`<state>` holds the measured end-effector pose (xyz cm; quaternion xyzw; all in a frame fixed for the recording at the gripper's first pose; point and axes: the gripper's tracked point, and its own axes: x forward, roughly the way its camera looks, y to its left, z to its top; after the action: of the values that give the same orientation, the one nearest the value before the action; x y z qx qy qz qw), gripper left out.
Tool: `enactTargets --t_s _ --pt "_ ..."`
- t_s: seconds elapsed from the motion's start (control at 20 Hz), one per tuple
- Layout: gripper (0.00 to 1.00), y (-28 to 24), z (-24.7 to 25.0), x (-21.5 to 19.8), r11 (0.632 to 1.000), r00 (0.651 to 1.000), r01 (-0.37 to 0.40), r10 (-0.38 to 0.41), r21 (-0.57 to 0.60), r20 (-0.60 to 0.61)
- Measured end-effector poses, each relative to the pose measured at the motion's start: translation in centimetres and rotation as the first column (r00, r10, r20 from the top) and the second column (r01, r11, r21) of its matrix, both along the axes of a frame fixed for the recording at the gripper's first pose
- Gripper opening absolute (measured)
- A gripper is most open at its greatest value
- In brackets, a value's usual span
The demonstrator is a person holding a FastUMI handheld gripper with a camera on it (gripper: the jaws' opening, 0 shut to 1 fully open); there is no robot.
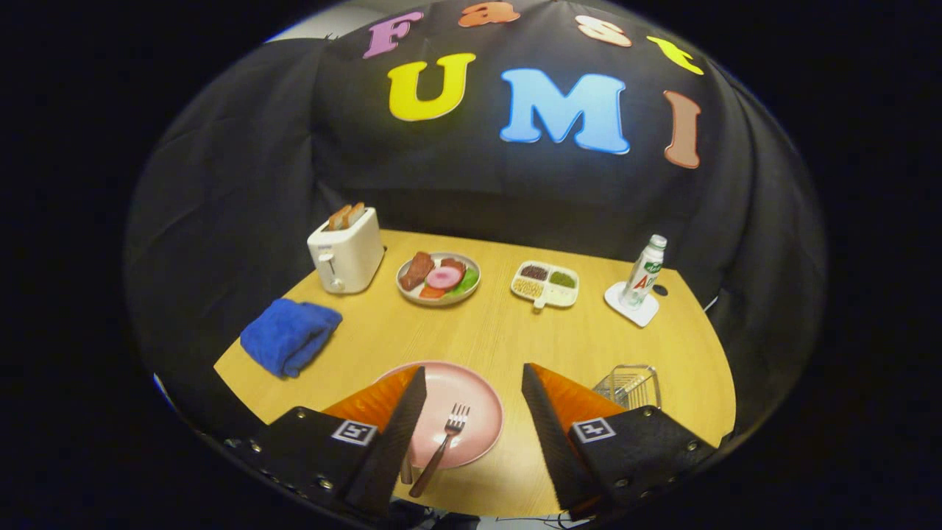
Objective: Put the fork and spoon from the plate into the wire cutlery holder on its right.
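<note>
A pink plate lies on the wooden table between my two fingers. On it rests a fork with a wooden handle, tines pointing away from me. A second wooden handle, probably the spoon, peeks out beside my left finger, which hides most of it. The wire cutlery holder stands to the right of the plate, partly behind my right finger. My gripper hovers above the plate, open, with nothing between the fingers.
Further back stand a white toaster with toast, a plate of toy food, a divided dish of grains and a bottle on a white coaster. A blue cloth lies to the left of the pink plate.
</note>
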<state>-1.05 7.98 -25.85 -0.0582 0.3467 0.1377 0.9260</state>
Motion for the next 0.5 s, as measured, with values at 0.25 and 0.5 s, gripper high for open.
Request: enactTargets --t_s 0.25,0.5 --pt "0.62 1.3 -6.8 -2.2 0.999 0.977 -0.048 0.042 -0.021 -0.208" --pt "0.62 1.5 -11.7 -3.1 0.998 0.941 -0.045 0.026 -0.05 -0.338"
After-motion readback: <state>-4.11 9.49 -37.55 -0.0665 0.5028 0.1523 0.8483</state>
